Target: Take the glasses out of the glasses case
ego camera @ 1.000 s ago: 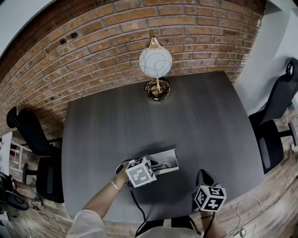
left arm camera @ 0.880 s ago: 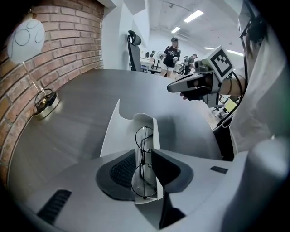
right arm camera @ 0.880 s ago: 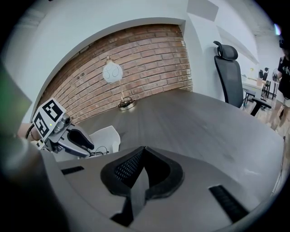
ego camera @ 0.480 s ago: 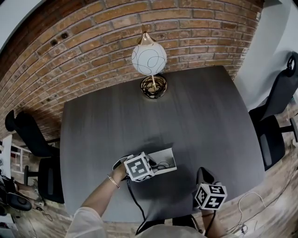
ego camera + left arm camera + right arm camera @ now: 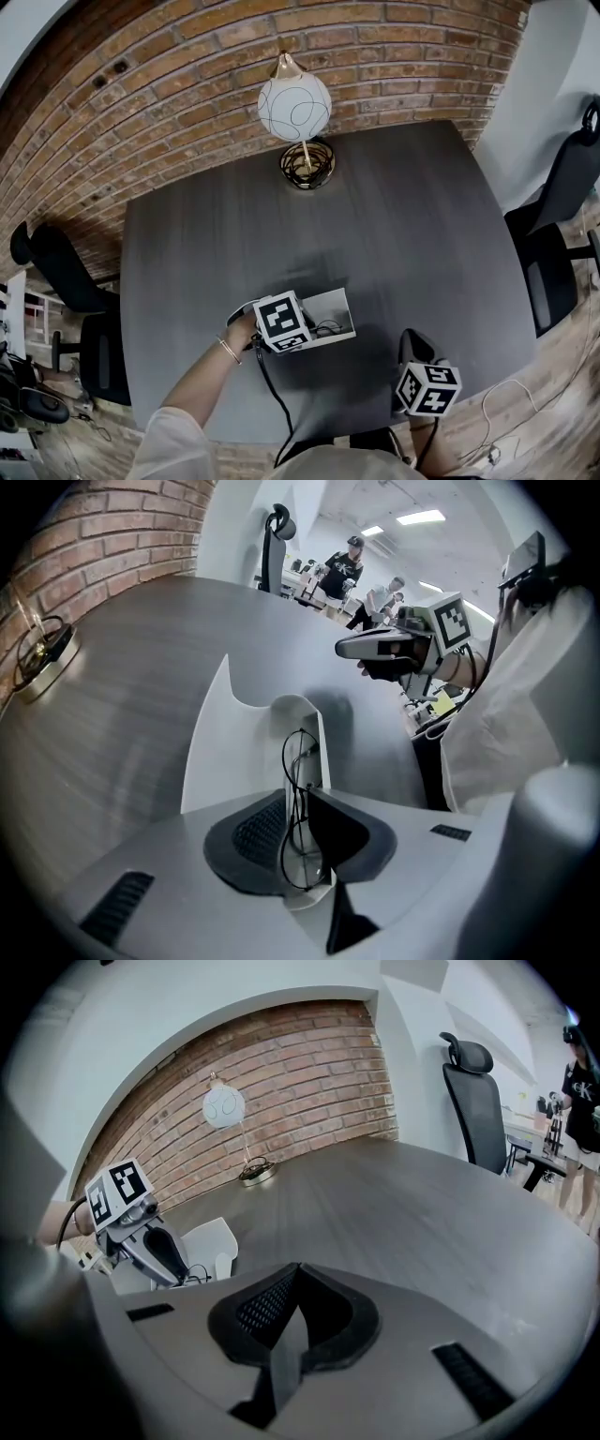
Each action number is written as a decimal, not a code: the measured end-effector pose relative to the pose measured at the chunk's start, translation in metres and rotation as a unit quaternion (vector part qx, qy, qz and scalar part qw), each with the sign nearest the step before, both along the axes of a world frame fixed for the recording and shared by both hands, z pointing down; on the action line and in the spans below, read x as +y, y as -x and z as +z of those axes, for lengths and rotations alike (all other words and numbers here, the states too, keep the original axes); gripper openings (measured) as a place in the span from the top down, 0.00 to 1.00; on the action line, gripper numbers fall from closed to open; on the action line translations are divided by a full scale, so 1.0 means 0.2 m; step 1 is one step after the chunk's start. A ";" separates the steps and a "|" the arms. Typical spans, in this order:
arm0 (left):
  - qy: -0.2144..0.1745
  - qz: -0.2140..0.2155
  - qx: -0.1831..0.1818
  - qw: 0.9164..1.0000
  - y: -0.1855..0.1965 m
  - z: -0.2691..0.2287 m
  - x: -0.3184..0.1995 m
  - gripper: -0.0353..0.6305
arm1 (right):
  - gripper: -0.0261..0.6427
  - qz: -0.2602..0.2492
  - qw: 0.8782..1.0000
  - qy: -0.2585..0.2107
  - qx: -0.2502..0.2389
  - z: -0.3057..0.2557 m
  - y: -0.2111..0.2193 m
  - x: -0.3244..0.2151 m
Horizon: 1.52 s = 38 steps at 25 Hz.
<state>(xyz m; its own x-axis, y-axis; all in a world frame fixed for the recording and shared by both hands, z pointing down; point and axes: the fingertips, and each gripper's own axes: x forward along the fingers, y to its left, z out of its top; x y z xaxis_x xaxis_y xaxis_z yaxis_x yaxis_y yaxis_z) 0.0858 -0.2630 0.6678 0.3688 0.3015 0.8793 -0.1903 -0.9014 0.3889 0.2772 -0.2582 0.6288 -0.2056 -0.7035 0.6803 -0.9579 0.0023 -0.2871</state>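
An open white glasses case (image 5: 336, 307) lies on the dark grey table (image 5: 394, 234), near its front edge. Thin wire-framed glasses (image 5: 298, 761) stand upright in the case (image 5: 225, 752). My left gripper (image 5: 302, 797) points steeply down into the case; its jaws have just been closing and the pads now press on the glasses from both sides. In the head view its marker cube covers the left gripper (image 5: 302, 330) at the case's left end. My right gripper (image 5: 413, 345) hovers to the right of the case, shut with nothing in it (image 5: 296, 1327).
A globe lamp (image 5: 293, 106) on a round base stands at the table's far edge, against the brick wall. Black office chairs stand at the left (image 5: 56, 281) and right (image 5: 562, 216). People are in the background (image 5: 342, 566) of the left gripper view.
The left gripper has tipped further over the case, so its marker cube sits closer to it. The right gripper has stayed in place.
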 end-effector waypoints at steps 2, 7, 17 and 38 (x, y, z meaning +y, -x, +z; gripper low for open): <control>-0.001 0.012 -0.004 1.000 0.00 0.01 0.01 0.85 | 0.91 0.001 1.000 0.000 -0.001 0.00 -0.01 0.00; -0.006 0.017 -0.008 1.000 -0.01 0.01 0.02 0.87 | 0.91 0.003 1.000 -0.003 -0.001 -0.01 -0.03 -0.02; -0.017 -0.008 0.017 1.000 0.00 -0.01 -0.01 0.89 | 0.91 0.001 1.000 -0.009 -0.001 -0.04 -0.02 -0.03; -0.169 -0.207 0.196 0.943 -0.03 -0.50 -0.27 0.89 | 0.91 -0.033 0.997 -0.068 0.030 -0.33 0.03 -0.09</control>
